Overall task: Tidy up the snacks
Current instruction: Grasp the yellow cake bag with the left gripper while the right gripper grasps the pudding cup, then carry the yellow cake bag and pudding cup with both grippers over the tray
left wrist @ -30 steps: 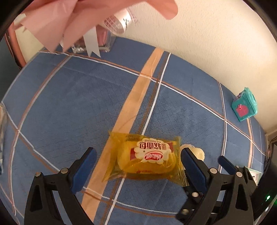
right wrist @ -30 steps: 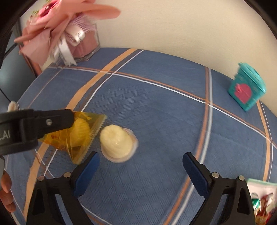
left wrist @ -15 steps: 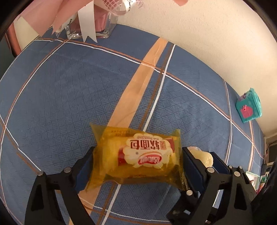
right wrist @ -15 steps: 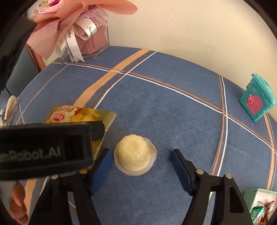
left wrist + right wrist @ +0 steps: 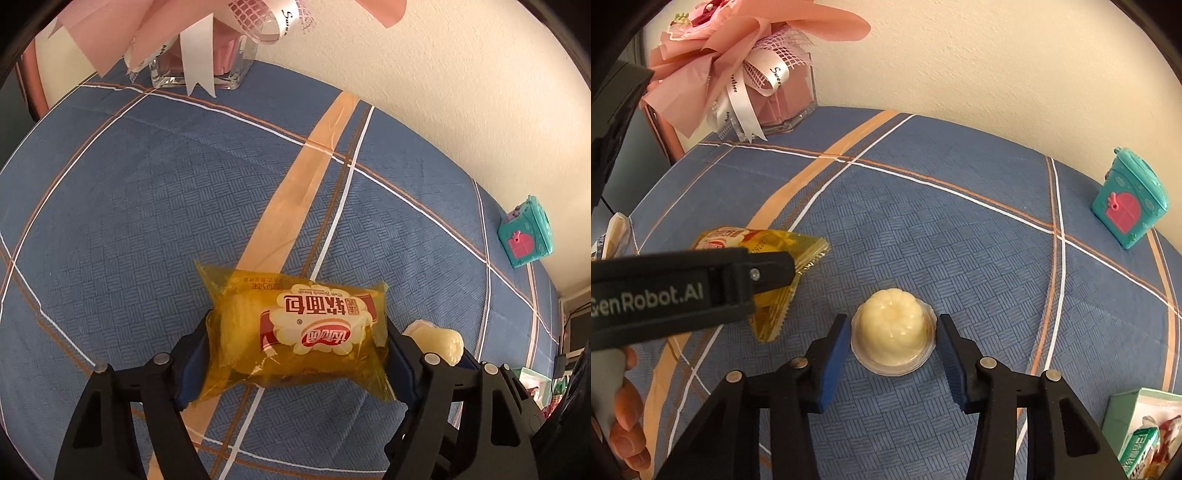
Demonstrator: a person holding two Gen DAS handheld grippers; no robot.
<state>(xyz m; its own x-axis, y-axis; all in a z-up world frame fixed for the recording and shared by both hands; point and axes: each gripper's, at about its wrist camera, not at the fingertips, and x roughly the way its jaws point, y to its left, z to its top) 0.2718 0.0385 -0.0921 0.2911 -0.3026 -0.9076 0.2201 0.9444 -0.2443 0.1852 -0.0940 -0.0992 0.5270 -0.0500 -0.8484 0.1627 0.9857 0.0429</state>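
L gripper (image 5: 295, 354) jaws closing onto 1 bread pack (image 5: 299, 332); R gripper (image 5: 892, 341) jaws closing round 1 pudding cup (image 5: 892, 332), not yet touching.

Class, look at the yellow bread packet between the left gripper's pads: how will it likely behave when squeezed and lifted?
The bread packet will probably give: its film is crinkled and puffed around a soft bun as the left gripper closes on it. It looks light. The glossy wrapper may slip, and the loose crimped ends should flop.

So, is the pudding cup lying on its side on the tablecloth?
No, the pudding cup stands with its wide rim flat on the tablecloth, dome upward, between the closing jaws of the right gripper.
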